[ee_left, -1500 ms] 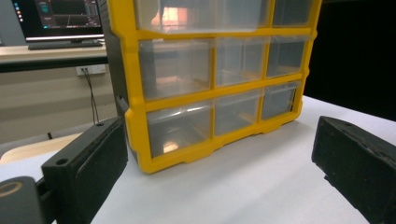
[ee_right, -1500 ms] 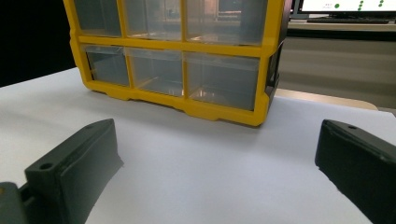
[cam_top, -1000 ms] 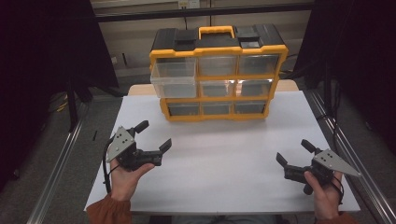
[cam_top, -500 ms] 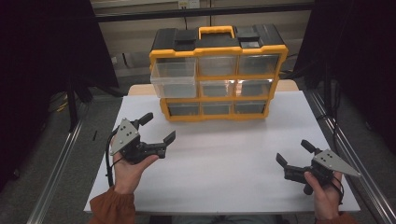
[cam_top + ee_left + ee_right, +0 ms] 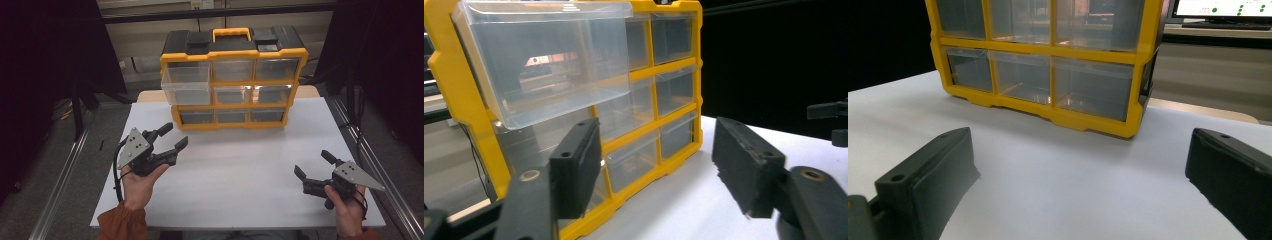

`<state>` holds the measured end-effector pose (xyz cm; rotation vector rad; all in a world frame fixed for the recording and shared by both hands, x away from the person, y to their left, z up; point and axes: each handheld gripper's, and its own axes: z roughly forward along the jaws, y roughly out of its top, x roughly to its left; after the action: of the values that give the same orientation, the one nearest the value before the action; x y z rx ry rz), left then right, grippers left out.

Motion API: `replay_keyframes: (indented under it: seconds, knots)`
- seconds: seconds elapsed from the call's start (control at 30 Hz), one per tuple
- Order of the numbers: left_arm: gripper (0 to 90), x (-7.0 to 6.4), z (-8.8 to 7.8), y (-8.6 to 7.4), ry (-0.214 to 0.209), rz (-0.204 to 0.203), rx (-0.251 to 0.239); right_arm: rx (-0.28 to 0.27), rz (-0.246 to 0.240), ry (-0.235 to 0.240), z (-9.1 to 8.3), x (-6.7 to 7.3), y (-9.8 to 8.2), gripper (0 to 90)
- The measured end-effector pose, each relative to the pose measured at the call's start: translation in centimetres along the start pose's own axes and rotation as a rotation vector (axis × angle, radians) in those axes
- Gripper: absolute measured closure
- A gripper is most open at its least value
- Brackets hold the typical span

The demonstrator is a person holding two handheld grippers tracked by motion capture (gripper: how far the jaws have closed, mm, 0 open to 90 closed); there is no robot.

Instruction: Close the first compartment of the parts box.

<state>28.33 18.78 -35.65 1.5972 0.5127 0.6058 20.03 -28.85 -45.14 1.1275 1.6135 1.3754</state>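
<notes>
A yellow organizer [image 5: 232, 70] with clear drawers and a black lid stands at the back middle of the white table [image 5: 240, 170]. Its top-left drawer [image 5: 186, 85] is pulled part way out. My left gripper [image 5: 175, 135] hovers open in front of the organizer's left side, nothing between its jaws. In the left gripper view the jaws of the left gripper [image 5: 661, 175] frame the organizer [image 5: 469, 100], with the pulled-out drawer [image 5: 549, 60] above them. My right gripper [image 5: 312, 164] is open and empty near the table's front right. The right gripper [image 5: 1080, 180] faces the organizer [image 5: 1088, 120].
Metal rails run along both sides of the table [image 5: 65, 180]. Dark curtains hang left and right. A monitor [image 5: 1223, 10] shows behind the organizer in the right gripper view. The other gripper [image 5: 829, 120] shows far off at the right of the left gripper view.
My left gripper has lifted and moved a little away from the person, toward the organizer. The right gripper has stayed where it was.
</notes>
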Motion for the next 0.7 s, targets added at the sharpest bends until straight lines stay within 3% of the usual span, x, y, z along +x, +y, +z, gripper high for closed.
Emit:
replay_keyframes:
  seconds: [0.03,0.17,0.3,0.53,0.7]
  knots:
    - [42.3,0.1,0.0,0.0,-0.007,0.007,0.007,0.0,0.0,-0.005,0.0,0.0,0.0,0.0]
    - [49.4,0.3,0.4,0.2,-0.008,-0.046,-0.006,-0.001,0.002,-0.004,0.0,-0.1,0.0,0.0]
    - [56.5,0.5,0.5,0.4,-0.007,-0.062,-0.003,-0.002,0.0,-0.003,0.0,0.0,0.0,0.0]
    - [65.4,0.7,1.0,0.7,-0.002,-0.043,0.003,0.0,0.0,0.011,0.0,0.0,0.0,0.0]
    - [70.4,1.0,1.4,1.1,-0.001,-0.056,-0.01,0.0,0.001,0.008,0.1,0.0,0.0,0.0]
